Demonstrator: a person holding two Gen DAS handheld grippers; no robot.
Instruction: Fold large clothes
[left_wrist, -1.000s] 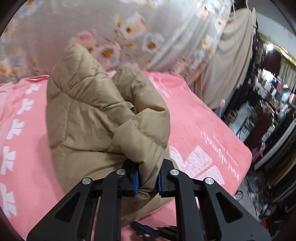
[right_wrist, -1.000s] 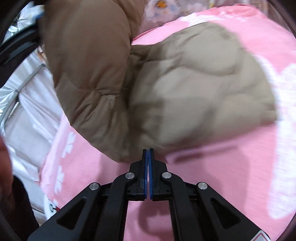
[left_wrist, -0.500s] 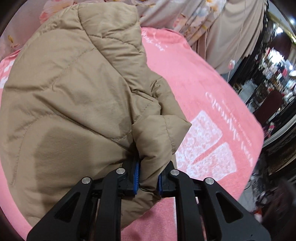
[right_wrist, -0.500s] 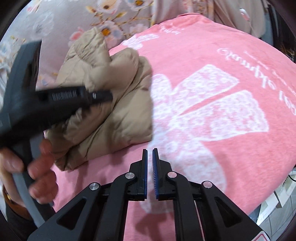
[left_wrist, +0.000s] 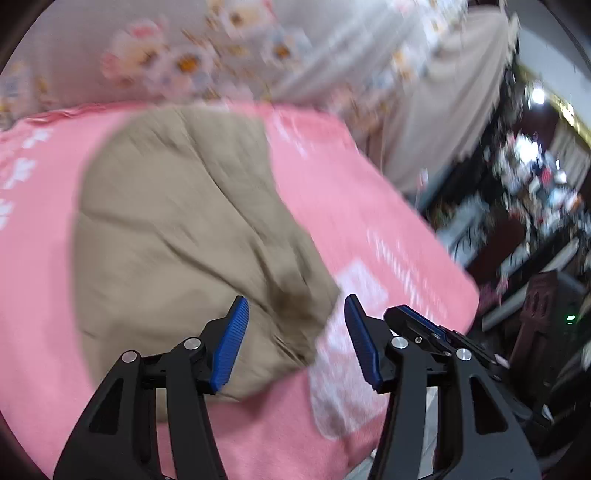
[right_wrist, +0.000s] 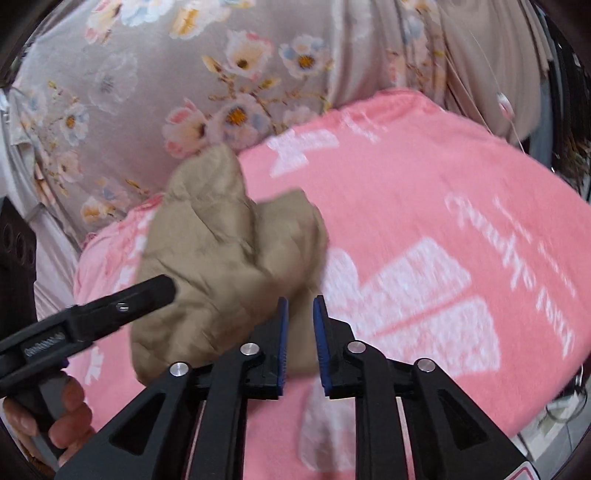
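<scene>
Lying bunched in a puffy heap on the pink blanket (left_wrist: 369, 206), near the flowered curtain (right_wrist: 155, 74) at the far side: a tan quilted jacket (left_wrist: 177, 229), with a dark patch on its near corner. Hovering just above that near corner, the left gripper (left_wrist: 295, 332), jaws spread wide, blue pads (left_wrist: 231, 343) clear of the cloth and holding nothing. Pointing at the same heap from the other side, the right gripper (right_wrist: 300, 343), jaws parted only a narrow way, empty, their tips just before the jacket's lower edge. Showing at the left of the right wrist view: the black body of the left gripper, gripped by a hand (right_wrist: 55, 424). Blurred white lettering and white shapes on the blanket beside the jacket.
</scene>
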